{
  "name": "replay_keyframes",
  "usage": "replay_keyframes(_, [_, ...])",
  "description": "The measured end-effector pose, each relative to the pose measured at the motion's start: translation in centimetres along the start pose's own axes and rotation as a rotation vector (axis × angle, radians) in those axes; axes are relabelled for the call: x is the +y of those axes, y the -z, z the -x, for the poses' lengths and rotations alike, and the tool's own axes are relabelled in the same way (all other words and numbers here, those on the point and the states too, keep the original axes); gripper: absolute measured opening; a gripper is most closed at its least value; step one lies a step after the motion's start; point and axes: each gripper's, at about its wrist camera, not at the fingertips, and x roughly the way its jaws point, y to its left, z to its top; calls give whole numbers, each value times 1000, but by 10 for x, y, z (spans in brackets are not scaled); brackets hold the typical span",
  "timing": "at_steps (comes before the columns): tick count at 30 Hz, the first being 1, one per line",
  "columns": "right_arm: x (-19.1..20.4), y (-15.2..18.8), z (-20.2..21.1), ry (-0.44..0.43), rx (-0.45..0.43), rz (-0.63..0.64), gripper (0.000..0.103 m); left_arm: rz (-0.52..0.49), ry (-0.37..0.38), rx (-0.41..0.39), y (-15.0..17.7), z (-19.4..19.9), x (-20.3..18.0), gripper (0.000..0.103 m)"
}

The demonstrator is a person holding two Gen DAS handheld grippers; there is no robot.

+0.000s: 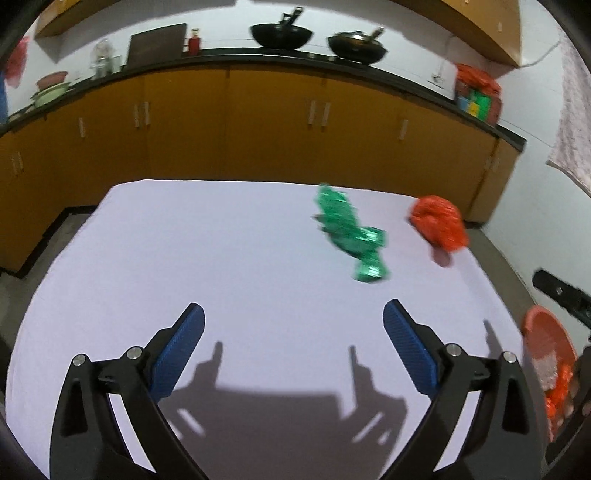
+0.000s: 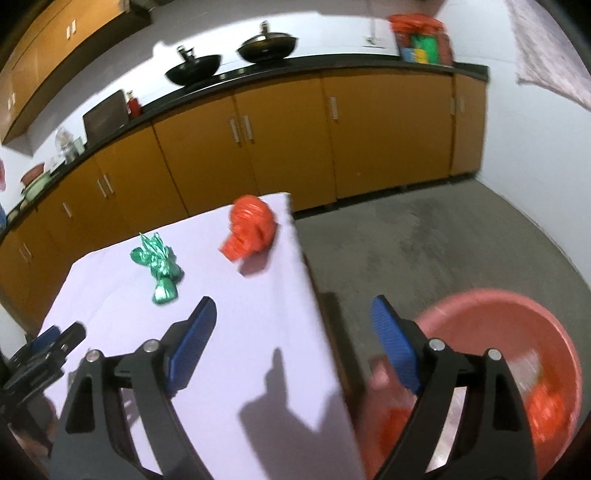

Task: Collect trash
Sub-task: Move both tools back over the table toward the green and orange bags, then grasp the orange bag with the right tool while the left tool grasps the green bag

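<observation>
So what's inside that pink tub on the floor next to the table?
The pink tub holds crumpled orange-red trash and something pale, blurred. The right gripper hides part of its inside.

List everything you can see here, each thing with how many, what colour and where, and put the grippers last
green wrapper: one, shiny green, crumpled, on the table toward its far right
orange bag: one, orange plastic, crumpled, near the table's far right corner
tub: one, pink, on the floor beside the table, with orange and clear scraps inside
table: one, covered in a pale lilac cloth
woks: two, black, on the counter at the back
cabinets: one row, mustard yellow, under the black counter
red bottle: one, on the counter left of the woks
left gripper: one, black with blue pads, open over the table, nothing between them
right gripper: one, same colours, open over the table edge, empty
</observation>
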Motion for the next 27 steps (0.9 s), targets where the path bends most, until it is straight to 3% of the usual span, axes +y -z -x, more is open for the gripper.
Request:
replay_keyframes(9, [41,-50,-88,14,-10,50,83,47,-43,-13,-20,-30,34,97])
replay_keyframes(15, [51,-62,-128,43,12,73,80,16,-33,-17,-27,-43,27,98])
replay_keyframes(16, [51,-63,-134,45,23,82,73,11,-29,-18,-28,-45,25,99])
replay_keyframes(17, [52,-63,-140,46,41,100,59,0,-19,-19,-30,-48,20,100])
replay_keyframes(19, [53,-62,-151,43,87,134,39,-10,-4,-17,-32,-52,14,100])
replay_keyframes(27, [26,-47,-119,2,53,60,31,-54,73,18,-39,-74,-29,101])
